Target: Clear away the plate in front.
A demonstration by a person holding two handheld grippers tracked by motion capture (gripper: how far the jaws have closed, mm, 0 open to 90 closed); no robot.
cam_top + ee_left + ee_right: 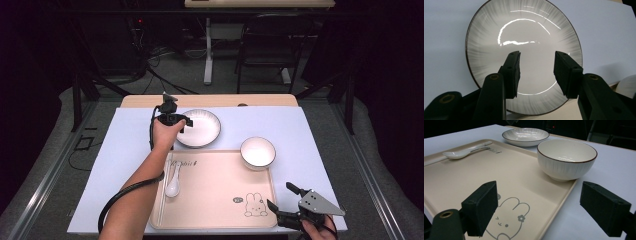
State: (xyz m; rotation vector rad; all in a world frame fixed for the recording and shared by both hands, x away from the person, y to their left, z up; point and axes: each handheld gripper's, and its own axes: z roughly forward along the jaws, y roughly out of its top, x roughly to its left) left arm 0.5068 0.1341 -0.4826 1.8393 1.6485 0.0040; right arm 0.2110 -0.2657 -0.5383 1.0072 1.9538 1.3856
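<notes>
The plate (pixel 200 128) lies behind the tray (pixel 215 200); spoon (pixel 173 184) on its left, bowl (pixel 257 152) seemingly on its far-right corner.

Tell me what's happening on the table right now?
A person's left claw hovers over the striped plate on the white table cover, beyond the tray; its jaws are apart with nothing between them. The right claw waits open at the tray's near right corner. The bowl sits on the beige tray at its far right corner, and a white spoon lies along the tray's left side.
</notes>
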